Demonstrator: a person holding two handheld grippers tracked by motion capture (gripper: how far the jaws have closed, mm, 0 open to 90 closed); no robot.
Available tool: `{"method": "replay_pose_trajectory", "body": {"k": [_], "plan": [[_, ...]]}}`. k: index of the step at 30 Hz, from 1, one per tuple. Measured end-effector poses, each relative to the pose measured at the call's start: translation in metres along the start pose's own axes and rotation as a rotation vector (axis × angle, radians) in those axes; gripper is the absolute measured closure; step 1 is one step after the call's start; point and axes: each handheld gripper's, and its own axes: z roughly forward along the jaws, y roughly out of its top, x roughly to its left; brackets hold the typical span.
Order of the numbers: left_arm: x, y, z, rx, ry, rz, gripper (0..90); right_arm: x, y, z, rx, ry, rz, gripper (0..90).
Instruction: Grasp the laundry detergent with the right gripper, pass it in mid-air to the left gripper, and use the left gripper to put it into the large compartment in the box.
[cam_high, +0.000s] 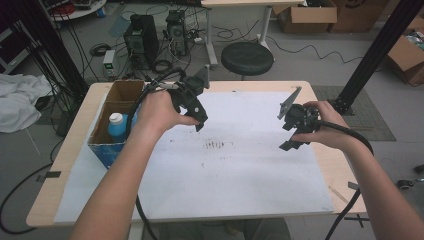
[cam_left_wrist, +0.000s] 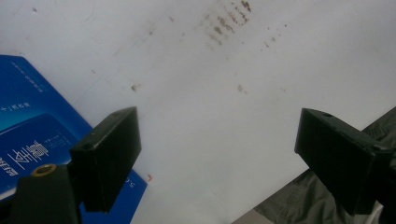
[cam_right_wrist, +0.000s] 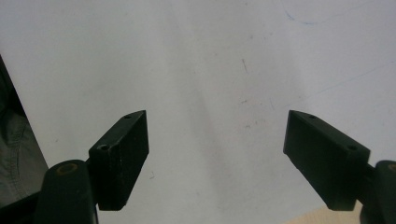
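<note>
Both grippers, left (cam_high: 192, 107) and right (cam_high: 295, 131), hang over the white sheet (cam_high: 240, 170) on the worktop with jaws spread and empty, probably just waiting, while the bottle (cam_high: 118, 126) sits in the box (cam_high: 107, 150) at the left edge.

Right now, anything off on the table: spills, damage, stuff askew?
Only a patch of dark smudges on the white sheet, about mid-table between the two claws; it looks like staining, not a fresh spill. The blue bottle stands upright in the cardboard box. Nothing else stands out.
</note>
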Motion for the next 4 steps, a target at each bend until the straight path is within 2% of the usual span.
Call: {"method": "replay_pose_trajectory", "body": {"k": [4], "plan": [[-0.0007, 0.0007, 0.0005, 0.002, 0.000, 0.001, 15.1, 0.0003, -0.0006, 0.0002, -0.001, 0.003, 0.003, 22.3]]}}
